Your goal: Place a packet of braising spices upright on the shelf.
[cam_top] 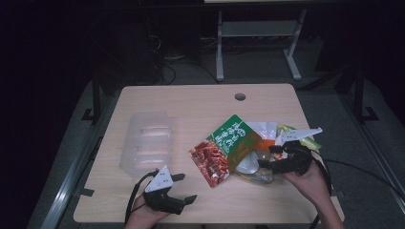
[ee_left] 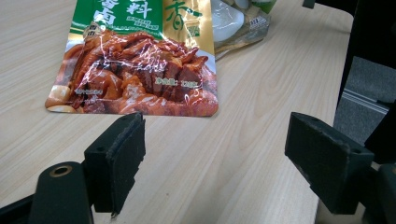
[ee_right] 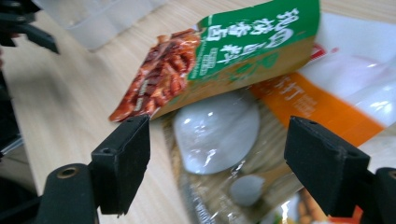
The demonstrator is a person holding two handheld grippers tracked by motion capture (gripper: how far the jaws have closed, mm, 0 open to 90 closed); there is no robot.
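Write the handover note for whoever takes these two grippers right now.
Left gripper: open, nothing between its fingers, near the table's front edge, aimed at the green and red snack pouch.
Right gripper: open, holding nothing, over the pile of food packets at the right.
The pouch lies partly on that pile.
The clear plastic container stands at the left with no packet visible in it.
Done: nothing gripped or moved over yet.
Left: probably packing the packets into the container.

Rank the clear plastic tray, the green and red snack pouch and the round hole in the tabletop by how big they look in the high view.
1 and 2. Clear tray and snack pouch: they look about alike in area, too close to rank.
3. Hole: by far the smallest, though it lies farthest from the camera.
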